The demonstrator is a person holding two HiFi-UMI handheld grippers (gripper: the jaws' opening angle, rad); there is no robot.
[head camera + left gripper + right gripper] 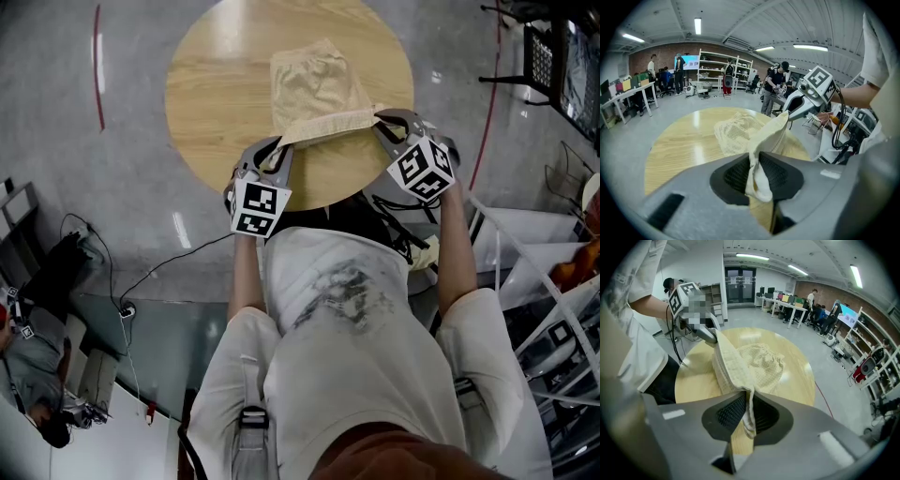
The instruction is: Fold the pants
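Cream waffle-knit pants [314, 84] lie on a round wooden table [211, 84], their near edge lifted and stretched between both grippers. My left gripper [277, 150] is shut on the left end of that edge; in the left gripper view the cloth [757, 176] is pinched between the jaws. My right gripper [382, 118] is shut on the right end; the right gripper view shows the cloth [747, 416] caught between its jaws. The rest of the pants [761, 362] lies crumpled on the tabletop beyond.
The table's near rim [319, 199] is close to the person's body. Cables [141, 281] trail on the grey floor at left. Chairs and racks [553, 56] stand at right. People and shelving [726, 75] are far off in the room.
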